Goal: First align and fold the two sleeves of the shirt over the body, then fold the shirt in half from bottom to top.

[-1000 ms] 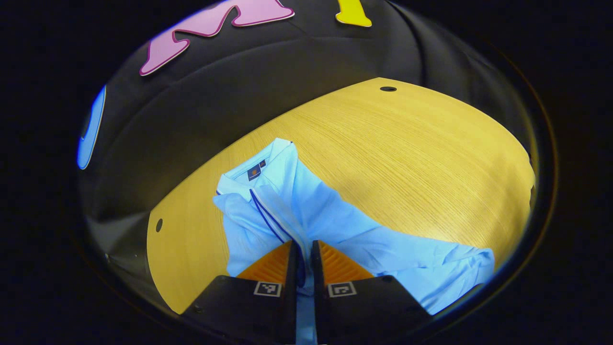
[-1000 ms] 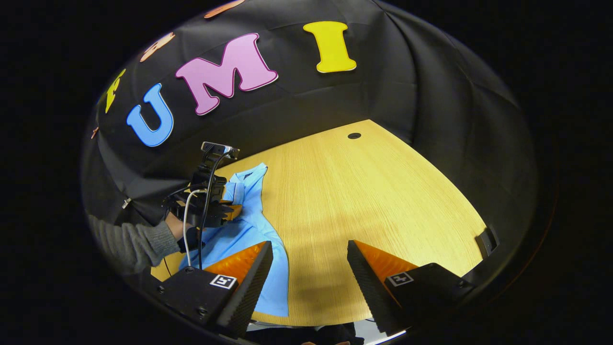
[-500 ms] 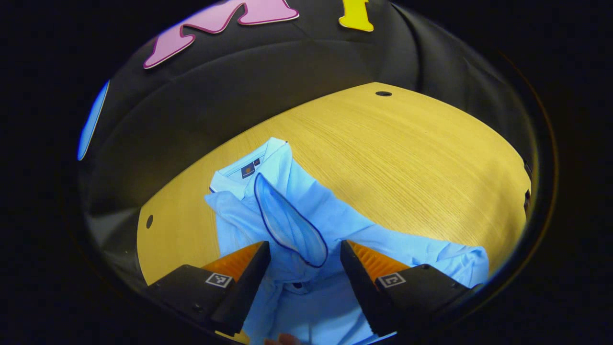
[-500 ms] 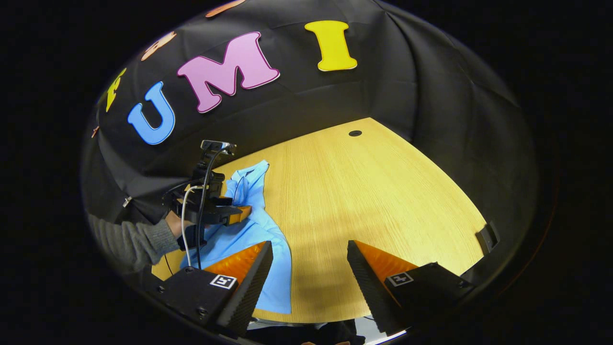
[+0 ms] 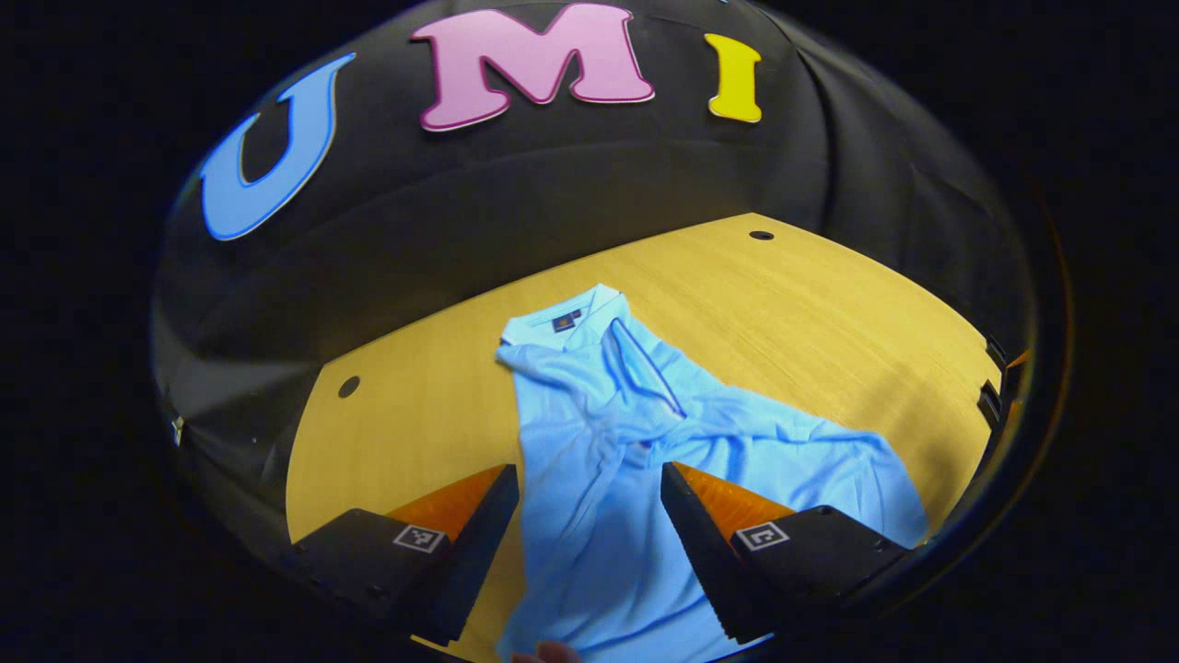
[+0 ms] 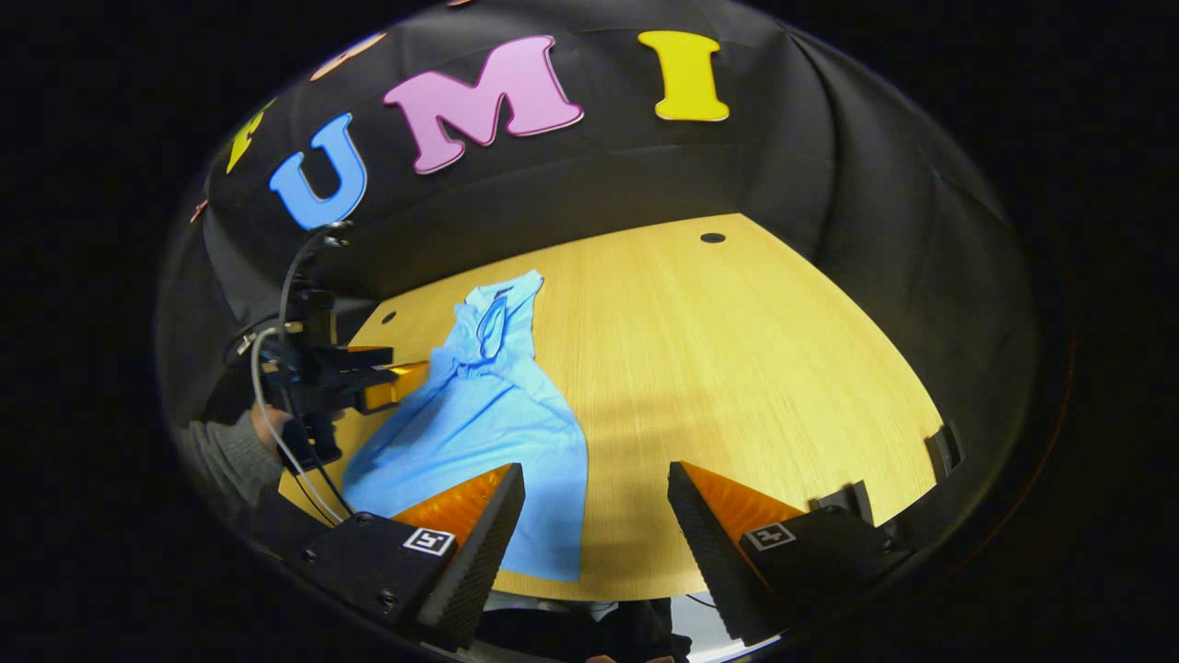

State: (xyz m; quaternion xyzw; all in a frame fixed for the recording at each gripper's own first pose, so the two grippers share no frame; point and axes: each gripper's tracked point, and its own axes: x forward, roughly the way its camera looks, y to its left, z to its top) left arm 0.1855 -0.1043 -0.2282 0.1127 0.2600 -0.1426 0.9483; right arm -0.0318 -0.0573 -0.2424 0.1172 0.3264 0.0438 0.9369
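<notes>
Left gripper (image 5: 589, 516): jaws spread wide, nothing between the fingers, hovering over the lower body of the light blue short-sleeved polo shirt (image 5: 608, 460). In the right gripper view it sits at the shirt's left edge (image 6: 373, 387), held by a hand in a grey knit sleeve (image 6: 221, 456), with cables trailing off it. Right gripper (image 6: 597, 516): jaws also wide apart, empty, above the near edge of the yellow wood-grain table (image 6: 737, 368), its left finger over the shirt's hem corner, its right finger over bare table. Shirt lies on the left part of the table, collar pointing to the far edge toward the black cloth wall (image 6: 829, 166), hem at the near edge. One sleeve with dark piping (image 5: 645, 368) is laid over the chest just below the collar; fabric around it is rumpled. The other side of the shirt spreads out wrinkled to the right in the left gripper view. Small dark round holes in the table top near the far corners (image 5: 762, 235).
</notes>
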